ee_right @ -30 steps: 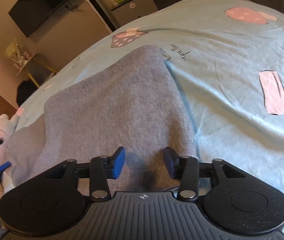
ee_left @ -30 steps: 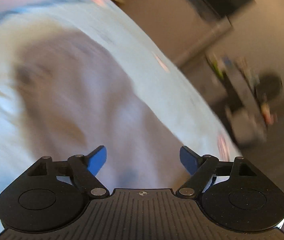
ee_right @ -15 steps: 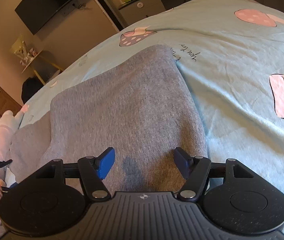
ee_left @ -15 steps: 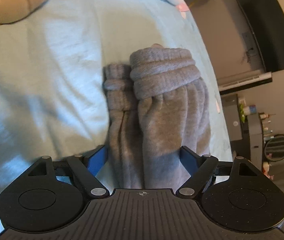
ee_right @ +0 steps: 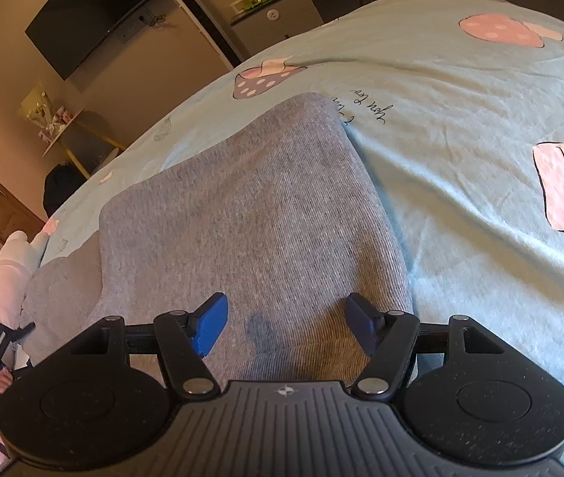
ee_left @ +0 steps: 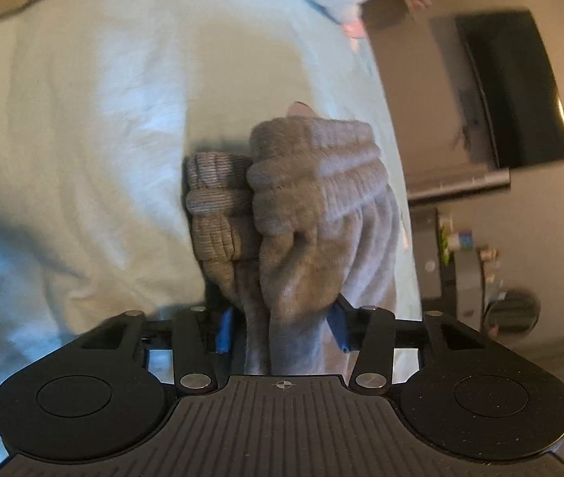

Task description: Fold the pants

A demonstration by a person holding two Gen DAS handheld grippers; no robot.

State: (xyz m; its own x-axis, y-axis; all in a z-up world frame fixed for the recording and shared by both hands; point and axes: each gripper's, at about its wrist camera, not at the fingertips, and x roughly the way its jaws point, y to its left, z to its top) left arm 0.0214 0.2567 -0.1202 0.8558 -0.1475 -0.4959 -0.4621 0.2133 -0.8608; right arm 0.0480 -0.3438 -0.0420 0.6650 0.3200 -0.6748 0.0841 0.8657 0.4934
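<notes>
The left tool (ee_left: 282, 328) is clamped on the bunched legs of the grey pants (ee_left: 313, 214), just behind the ribbed cuffs (ee_left: 218, 198), which point away toward the far side of the bed (ee_left: 83, 119). The pants lie lengthwise on the light blue sheet, running from near to far. The right tool (ee_right: 286, 324) hovers open over the flat, folded upper part of the pants (ee_right: 250, 214), its blue fingers (ee_right: 210, 324) spread apart, gripping nothing.
</notes>
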